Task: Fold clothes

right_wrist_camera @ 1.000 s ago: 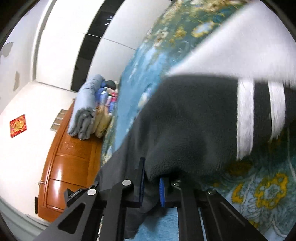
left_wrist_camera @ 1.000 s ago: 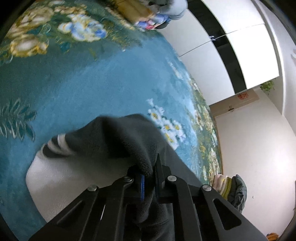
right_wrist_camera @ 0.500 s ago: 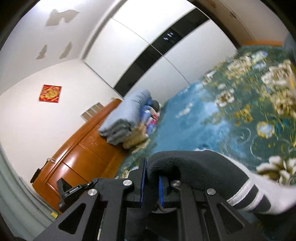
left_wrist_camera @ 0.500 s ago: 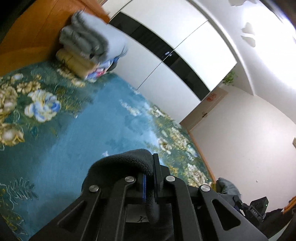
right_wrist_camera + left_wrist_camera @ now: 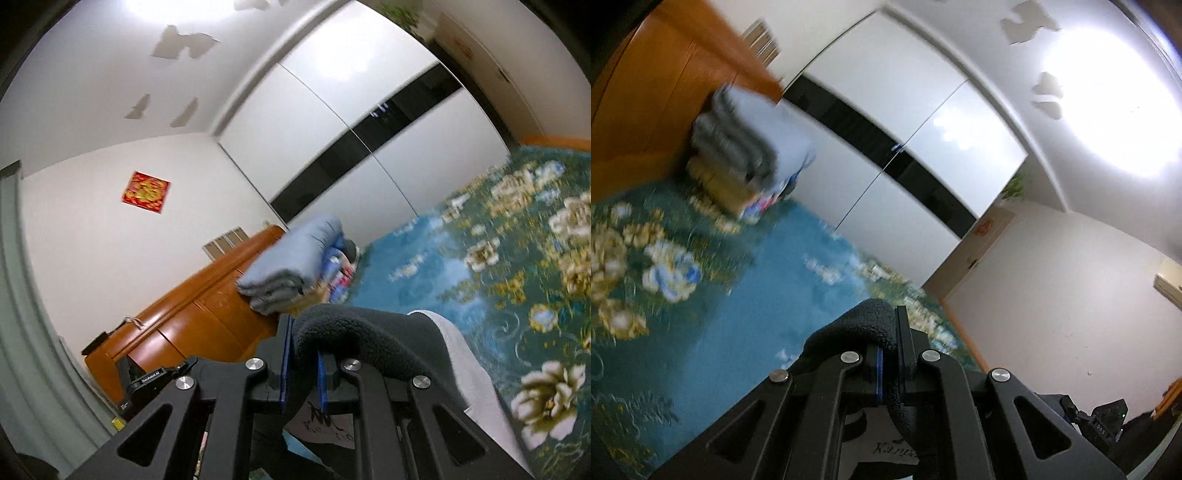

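The left tongs are sitting at the lower centre of the left wrist frame, pointing upward, fingers drawn nearly together and pinching a fold of dark fleece garment. The right tongs are sitting at the lower centre of their frame, likewise clamping the same garment.

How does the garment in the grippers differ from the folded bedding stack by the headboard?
The garment is dark fleece with white parts; the bedding stack is light blue on top with colourful layers beneath. The garment hangs unfolded, pinched by the left gripper and the right gripper; the stack lies neatly folded on the bedspread, untouched. Both are soft textiles.
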A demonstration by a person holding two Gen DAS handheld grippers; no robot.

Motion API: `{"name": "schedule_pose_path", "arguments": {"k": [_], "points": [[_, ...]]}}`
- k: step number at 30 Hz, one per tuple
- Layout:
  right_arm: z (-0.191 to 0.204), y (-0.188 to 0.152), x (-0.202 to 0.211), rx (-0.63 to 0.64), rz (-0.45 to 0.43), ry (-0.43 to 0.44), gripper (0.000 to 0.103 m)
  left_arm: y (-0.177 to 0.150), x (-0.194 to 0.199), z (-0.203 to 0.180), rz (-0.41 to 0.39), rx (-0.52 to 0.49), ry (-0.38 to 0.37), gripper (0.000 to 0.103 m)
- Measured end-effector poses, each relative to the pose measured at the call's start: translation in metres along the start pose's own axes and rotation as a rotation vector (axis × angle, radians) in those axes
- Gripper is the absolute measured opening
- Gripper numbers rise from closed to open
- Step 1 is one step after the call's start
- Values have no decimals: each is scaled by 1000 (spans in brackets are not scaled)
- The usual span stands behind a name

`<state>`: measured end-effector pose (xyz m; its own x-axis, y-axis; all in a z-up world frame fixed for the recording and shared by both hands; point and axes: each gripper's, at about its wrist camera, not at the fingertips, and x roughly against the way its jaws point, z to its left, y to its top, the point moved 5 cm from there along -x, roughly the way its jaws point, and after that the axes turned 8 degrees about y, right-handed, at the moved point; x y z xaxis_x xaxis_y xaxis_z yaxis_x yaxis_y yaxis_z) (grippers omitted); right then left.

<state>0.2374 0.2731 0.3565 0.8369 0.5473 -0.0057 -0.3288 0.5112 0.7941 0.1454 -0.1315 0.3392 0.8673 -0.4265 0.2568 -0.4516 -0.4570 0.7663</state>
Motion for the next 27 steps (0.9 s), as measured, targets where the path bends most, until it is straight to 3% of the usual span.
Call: {"name": "schedule_pose_path", "arguments": {"k": [9,15,18,21,25,27], "points": [[86,7,68,168,-20,72,12,26,115,-59,-178,-182,-124,5],[101,35,74,157,-34,97,12,54,89,-79,-132,-243,-111,6],[65,37,55,108,15,7,12,43,25,-62,13,-218,-77,6],[-7,18,22,-8,124,-129,12,8,-58,-26,199,-163,-3,6],[-123,-28,-13,-191,244,-321,12,-66,-166,45,459,-38,114,6],[-174,-53,-22,-292,281,-377,12,-102,-197,70,558,0,168,6]]}}
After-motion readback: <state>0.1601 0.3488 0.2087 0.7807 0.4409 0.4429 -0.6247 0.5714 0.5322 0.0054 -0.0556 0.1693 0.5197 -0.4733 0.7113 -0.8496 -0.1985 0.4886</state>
